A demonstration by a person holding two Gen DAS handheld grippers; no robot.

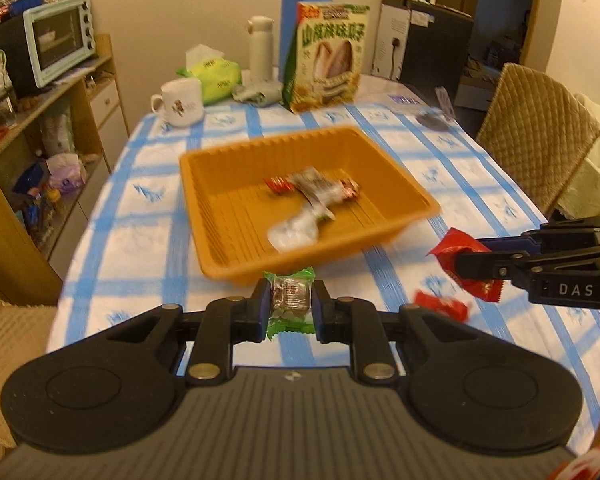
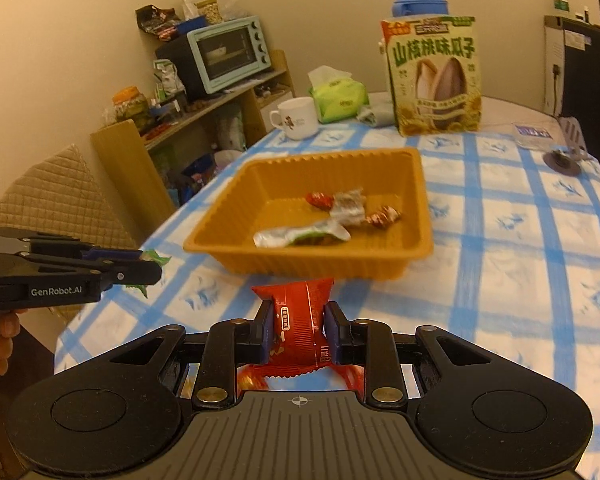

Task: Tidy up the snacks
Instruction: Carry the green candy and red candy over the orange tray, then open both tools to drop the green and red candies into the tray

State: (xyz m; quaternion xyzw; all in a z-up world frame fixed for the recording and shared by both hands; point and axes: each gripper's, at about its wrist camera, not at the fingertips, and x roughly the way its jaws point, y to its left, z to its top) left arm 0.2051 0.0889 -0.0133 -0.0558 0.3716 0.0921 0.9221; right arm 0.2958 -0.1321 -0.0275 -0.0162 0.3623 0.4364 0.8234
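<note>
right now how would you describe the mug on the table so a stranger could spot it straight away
Start at the orange tray in the middle of the blue-checked table, then look past it toward the shelf side. The mug stands there beside a green tissue pack. It is the only white cup with a handle, with a small picture on its side.

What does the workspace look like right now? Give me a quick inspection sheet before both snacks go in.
Surface: table under a blue-and-white checked cloth.
Job's things: orange tray holding several wrapped snacks; green-wrapped snack and red packet are in the grippers; another red snack lies on the cloth.
Clutter: seed bag, mug, tissue pack, white flask, blue thermos.
Grippers: left gripper shut on the green-wrapped snack; right gripper shut on the red packet; both short of the tray.
Cables: nothing seen.
Surroundings: shelf with toaster oven, quilted chairs.
</note>
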